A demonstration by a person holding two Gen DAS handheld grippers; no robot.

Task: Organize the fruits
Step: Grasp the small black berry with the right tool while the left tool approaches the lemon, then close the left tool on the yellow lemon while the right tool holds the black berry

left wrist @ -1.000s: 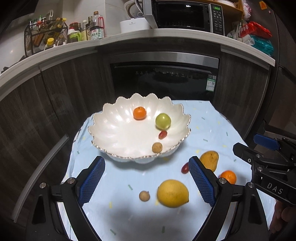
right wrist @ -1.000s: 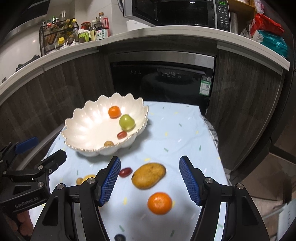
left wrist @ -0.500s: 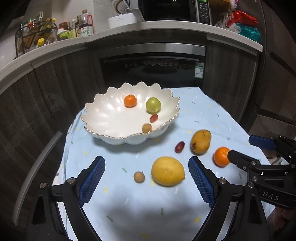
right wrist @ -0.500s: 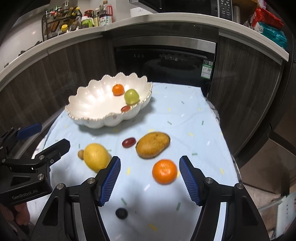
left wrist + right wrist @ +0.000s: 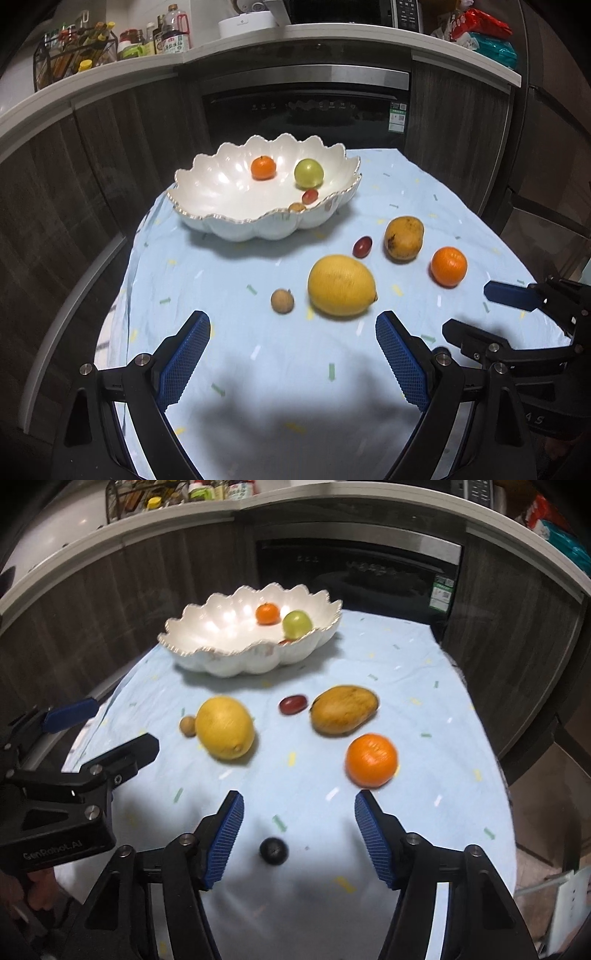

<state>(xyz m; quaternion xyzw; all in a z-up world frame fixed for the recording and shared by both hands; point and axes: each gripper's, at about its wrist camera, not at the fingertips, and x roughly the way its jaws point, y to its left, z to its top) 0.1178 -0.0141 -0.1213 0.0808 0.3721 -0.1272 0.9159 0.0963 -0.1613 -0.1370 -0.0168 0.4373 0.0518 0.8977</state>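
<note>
The left claw is held wide open with nothing in it; the lemon lies just ahead of it. The right claw has just been closing, still empty. A small dark fruit lies between its pads, untouched, and the orange is seen just beyond its right pad.

- "GenRobot.AI", pale print on the black body of the left hand-held gripper, read in the right wrist view, lower left.
- "AS", end of a cut-off word, on the body of the right hand-held gripper, left wrist view, lower right.
- Green-and-white sticker on the dark appliance front, QR-type code, print too small to read; same sticker in the right wrist view.
- Bottle label on the counter, Chinese characters, blurred, unreadable.
- Appliance control row, symbols only, illegible.
</note>
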